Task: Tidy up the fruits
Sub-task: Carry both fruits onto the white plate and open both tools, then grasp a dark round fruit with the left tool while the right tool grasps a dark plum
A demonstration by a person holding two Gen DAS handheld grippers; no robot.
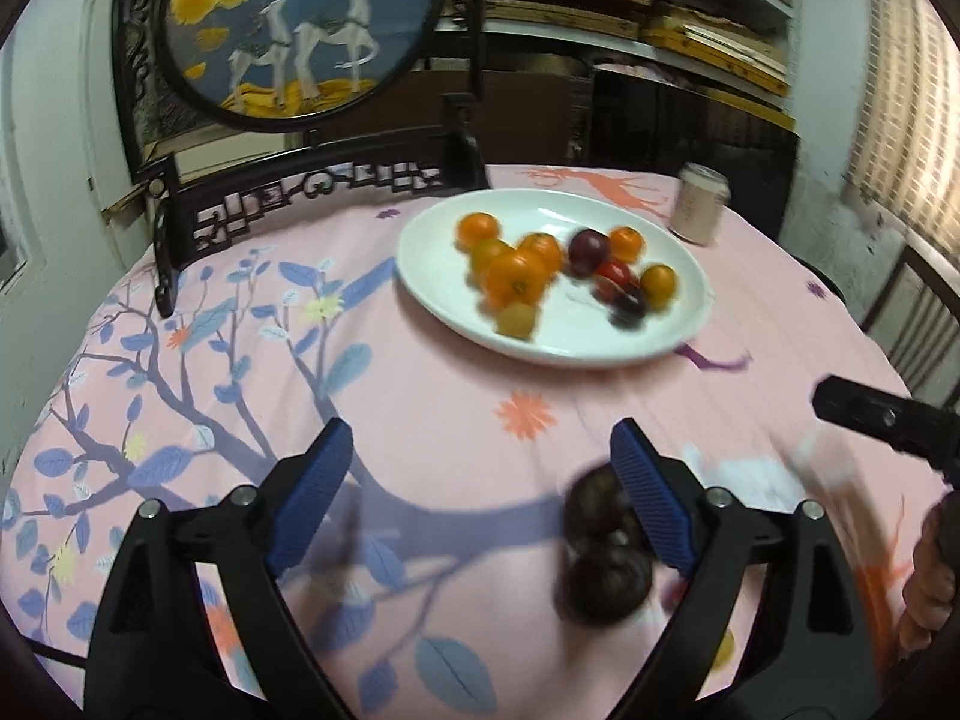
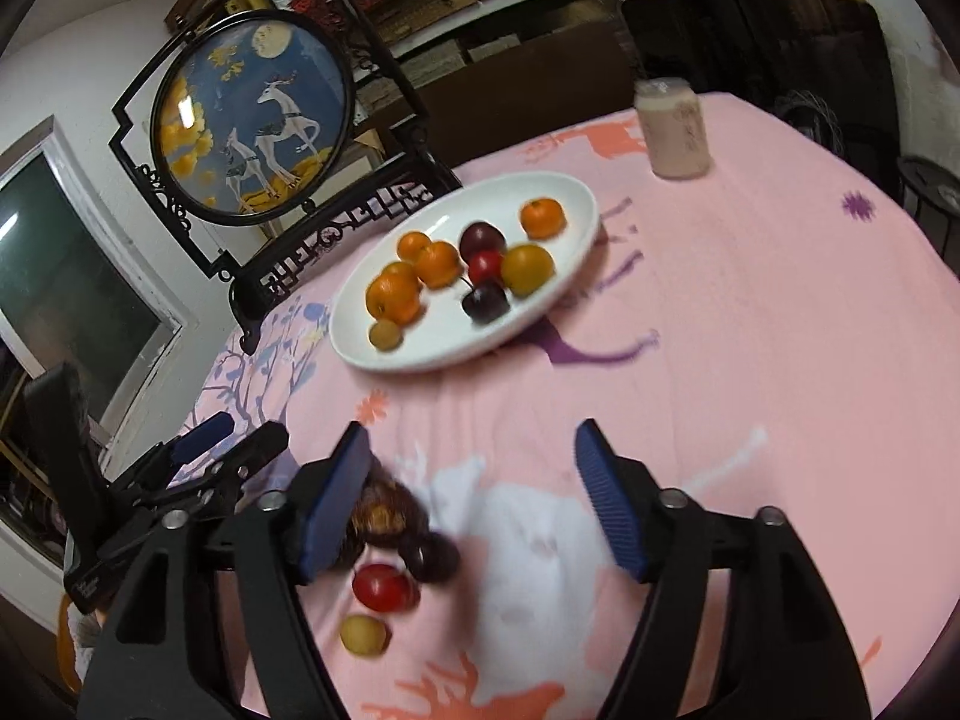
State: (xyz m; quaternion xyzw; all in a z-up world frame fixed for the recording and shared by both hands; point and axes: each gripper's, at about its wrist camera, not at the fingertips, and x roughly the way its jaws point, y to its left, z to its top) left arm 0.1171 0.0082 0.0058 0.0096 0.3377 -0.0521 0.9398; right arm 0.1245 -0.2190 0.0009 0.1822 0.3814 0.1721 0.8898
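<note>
A white oval plate (image 1: 672, 333) (image 2: 570, 192) holds several oranges (image 1: 515, 277) (image 2: 393, 295), dark plums (image 1: 588, 249) (image 2: 485, 300), a red fruit (image 2: 485, 264) and a small yellow fruit (image 1: 516, 319) (image 2: 384, 336). My left gripper (image 1: 483, 462) is open and empty, with blurred dark plums (image 1: 603, 582) on the cloth by its right finger. My right gripper (image 2: 474, 468) is open and empty. Near its left finger lie dark fruits (image 2: 432, 555), a red fruit (image 2: 381, 587) and a yellow fruit (image 2: 363, 635).
A pink patterned cloth (image 1: 420, 420) (image 2: 750, 330) covers the round table. A round framed deer screen (image 1: 288, 24) (image 2: 252, 120) stands behind the plate. A pale jar (image 1: 699, 201) (image 2: 672, 126) stands at the far side. The left gripper (image 2: 198, 462) shows in the right wrist view.
</note>
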